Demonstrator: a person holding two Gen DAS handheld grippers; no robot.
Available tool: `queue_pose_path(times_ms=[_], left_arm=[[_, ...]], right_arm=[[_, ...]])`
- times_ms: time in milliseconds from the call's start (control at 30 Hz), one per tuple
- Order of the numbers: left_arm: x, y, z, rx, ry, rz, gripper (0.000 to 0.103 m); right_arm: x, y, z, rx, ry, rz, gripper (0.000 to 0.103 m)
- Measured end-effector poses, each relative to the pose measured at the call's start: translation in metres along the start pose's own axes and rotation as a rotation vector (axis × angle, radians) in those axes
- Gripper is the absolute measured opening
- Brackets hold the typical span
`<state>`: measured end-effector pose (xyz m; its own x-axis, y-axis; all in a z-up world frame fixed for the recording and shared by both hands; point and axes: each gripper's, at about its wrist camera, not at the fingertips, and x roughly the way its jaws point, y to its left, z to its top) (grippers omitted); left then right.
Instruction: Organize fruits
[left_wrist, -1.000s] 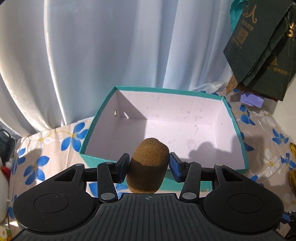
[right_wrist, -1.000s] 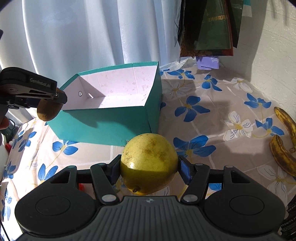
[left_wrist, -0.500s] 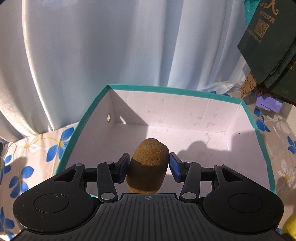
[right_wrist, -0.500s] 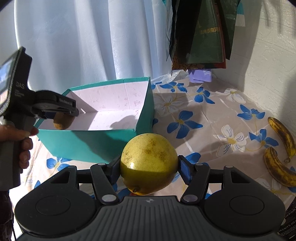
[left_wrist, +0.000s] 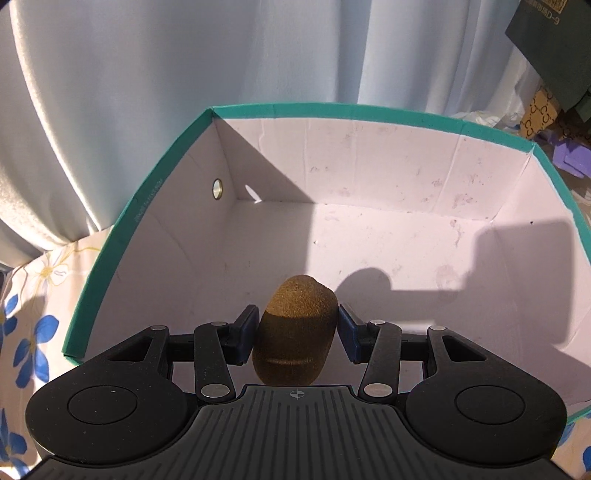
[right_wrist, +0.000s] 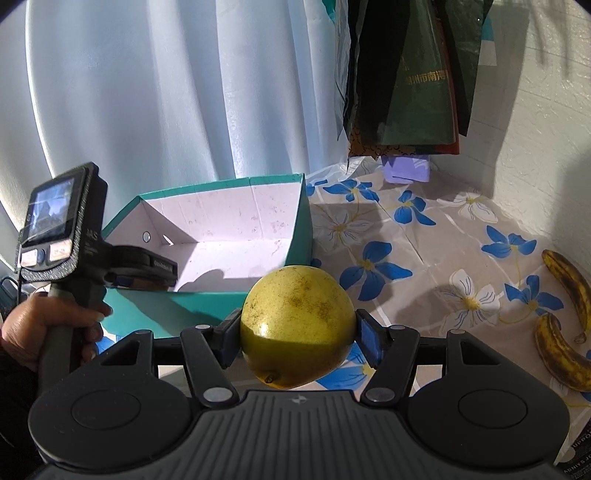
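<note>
My left gripper (left_wrist: 295, 330) is shut on a brown kiwi (left_wrist: 294, 328) and holds it inside the open teal box (left_wrist: 147, 192), over its white floor near the front wall. The box holds no other fruit. My right gripper (right_wrist: 297, 334) is shut on a yellow-green round fruit (right_wrist: 297, 325) and hovers above the floral tablecloth, just in front of the box's (right_wrist: 301, 221) right corner. The left gripper's body (right_wrist: 140, 266) reaches over the box's front edge in the right wrist view; its fingers and the kiwi are hidden there.
Two spotted bananas (right_wrist: 565, 325) lie on the tablecloth (right_wrist: 424, 251) at the right. Dark green bags (right_wrist: 413, 74) hang at the back right above a purple item (right_wrist: 406, 168). A pale curtain (right_wrist: 166, 92) hangs behind the box. A wall is at the right.
My left gripper has moved forward and down into the box with the kiwi. My right gripper has moved closer to the box with the yellow fruit.
</note>
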<state>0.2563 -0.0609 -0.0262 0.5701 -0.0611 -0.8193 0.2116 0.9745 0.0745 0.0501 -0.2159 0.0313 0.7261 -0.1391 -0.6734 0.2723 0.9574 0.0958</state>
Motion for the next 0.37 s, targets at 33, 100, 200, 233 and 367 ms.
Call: queue_pose_path(times_ms=[33, 100, 200, 233, 367], left_arm=[[0.001, 0.0, 0.001, -0.006, 0.003, -0.005, 0.051], [0.003, 0.0, 0.002, -0.012, 0.015, -0.014, 0.051], [0.004, 0.0, 0.003, -0.015, 0.019, -0.014, 0.047], [0.004, 0.0, 0.004, -0.016, 0.019, -0.015, 0.047], [0.002, 0.0, 0.003, -0.012, 0.017, -0.005, 0.048]], right_arm=[[0.001, 0.001, 0.002, -0.003, -0.003, 0.003, 0.063], [0.003, 0.002, 0.004, -0.004, -0.009, 0.006, 0.063], [0.006, 0.004, 0.009, -0.008, -0.018, 0.015, 0.063], [0.006, 0.004, 0.01, -0.011, -0.021, 0.019, 0.063], [0.009, 0.007, 0.015, -0.02, -0.038, 0.025, 0.063]])
